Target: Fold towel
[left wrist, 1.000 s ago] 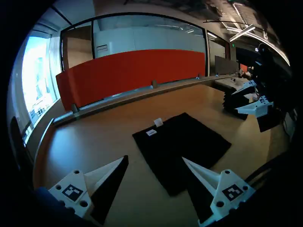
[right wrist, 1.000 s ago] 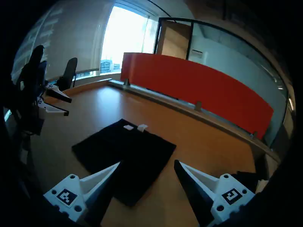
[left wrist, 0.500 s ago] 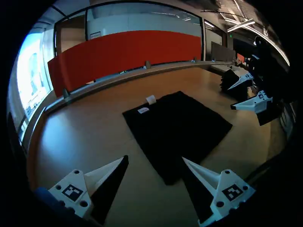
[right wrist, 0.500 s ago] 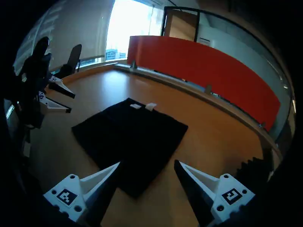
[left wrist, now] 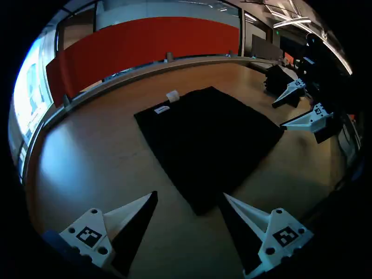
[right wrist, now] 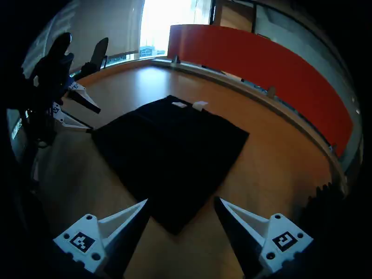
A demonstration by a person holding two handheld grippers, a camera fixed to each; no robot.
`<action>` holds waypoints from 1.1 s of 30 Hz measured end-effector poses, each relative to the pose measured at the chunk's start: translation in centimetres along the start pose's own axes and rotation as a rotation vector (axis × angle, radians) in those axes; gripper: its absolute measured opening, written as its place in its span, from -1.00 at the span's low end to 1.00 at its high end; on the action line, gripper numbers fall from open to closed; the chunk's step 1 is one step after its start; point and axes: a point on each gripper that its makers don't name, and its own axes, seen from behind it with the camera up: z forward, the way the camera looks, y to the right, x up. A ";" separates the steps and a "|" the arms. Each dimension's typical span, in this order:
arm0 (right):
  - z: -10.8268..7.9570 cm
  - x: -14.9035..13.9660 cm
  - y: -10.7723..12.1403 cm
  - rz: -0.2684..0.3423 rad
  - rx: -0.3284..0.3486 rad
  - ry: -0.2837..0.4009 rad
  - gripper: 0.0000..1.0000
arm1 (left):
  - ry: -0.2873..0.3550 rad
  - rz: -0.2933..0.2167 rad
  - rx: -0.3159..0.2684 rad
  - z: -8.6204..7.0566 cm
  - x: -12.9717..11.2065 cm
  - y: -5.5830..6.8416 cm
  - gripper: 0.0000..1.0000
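1 black towel lies flat on the wooden table, set corner-on to both cameras. 2 white tags sit at its far side.

In the left gripper view, the towel's near corner lies just ahead of the left gripper, between the tips and nearer the right-hand finger. In the right gripper view, the adjacent corner lies between the tips of the right gripper, nearer the left-hand finger. So each gripper has 1 corner of the same edge, and neither is clearly closer.

Both sets of fingers are spread wide, holding nothing and not touching the cloth.

The towel's body runs straight ahead from the fingers. I cannot tell which side is longer.

Likely next: drop onto the 2 corners, pinch, and carry that edge toward the tag side.
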 end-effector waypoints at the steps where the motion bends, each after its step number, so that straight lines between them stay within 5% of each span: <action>1: 0.1 -0.2 -0.1 0.002 0.004 -0.006 1.00 | -0.006 0.002 -0.006 0.1 -0.2 0.1 0.86; 17: 0.7 -3.2 -0.5 -0.008 0.047 -0.088 0.99 | -0.079 0.023 -0.073 1.7 -1.9 2.1 0.87; 33: 0.7 -3.7 -1.1 0.027 0.104 -0.110 0.61 | -0.107 0.065 -0.100 2.1 -2.0 2.5 0.78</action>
